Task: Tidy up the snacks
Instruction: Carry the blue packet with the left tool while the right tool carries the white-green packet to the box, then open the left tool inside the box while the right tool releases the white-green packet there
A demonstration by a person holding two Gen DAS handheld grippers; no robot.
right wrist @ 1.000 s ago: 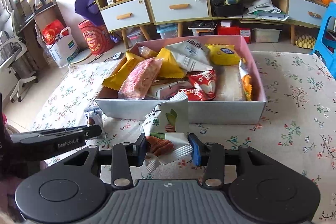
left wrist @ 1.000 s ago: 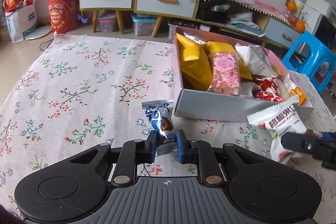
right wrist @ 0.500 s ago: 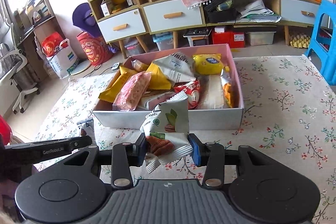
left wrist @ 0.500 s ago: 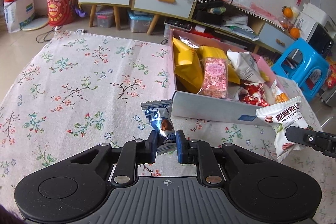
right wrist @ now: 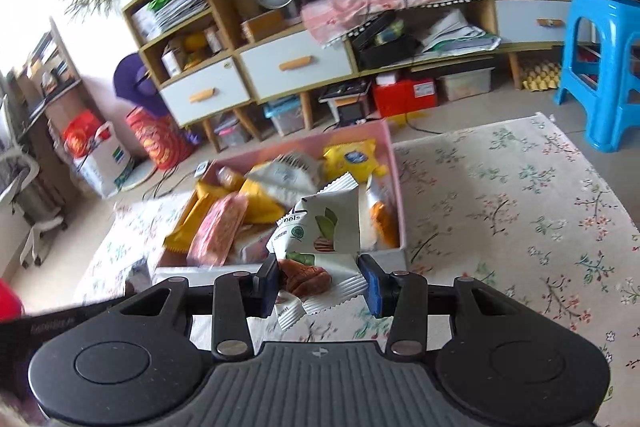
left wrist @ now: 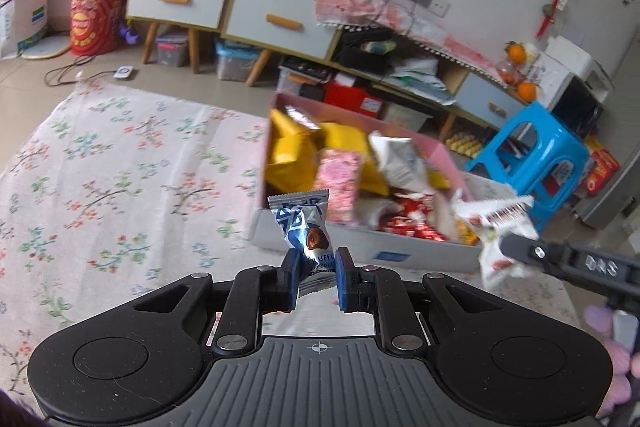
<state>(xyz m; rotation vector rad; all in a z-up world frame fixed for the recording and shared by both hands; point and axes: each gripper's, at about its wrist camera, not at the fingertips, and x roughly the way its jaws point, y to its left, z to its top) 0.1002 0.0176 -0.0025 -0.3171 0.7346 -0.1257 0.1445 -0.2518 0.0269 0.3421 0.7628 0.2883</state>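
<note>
Tongs I'm working: two, left tongs (left wrist: 316,281), right tongs (right wrist: 322,285)
Packets I hold: two, truffle packet (left wrist: 306,227), pecan packet (right wrist: 328,231)
Boxes: one, snack box (left wrist: 360,249)
Stools: one, blue stool (right wrist: 604,67)

Soft daylight fills both views, brightest at the upper left of the right wrist view, where the wall washes out. Shadows are faint. Motion blur smears the snack box (left wrist: 360,255) contents. Fisheye bending curves the edges and darkens the corners.

glossy foil wrapper (left wrist: 306,235), matt cloth (left wrist: 120,167), cardboard box (left wrist: 360,251)

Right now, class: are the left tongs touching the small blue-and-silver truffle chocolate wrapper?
Touching. The left wrist view shows the left tongs shut on the truffle wrapper, both blue pads pressing its lower end.
</note>
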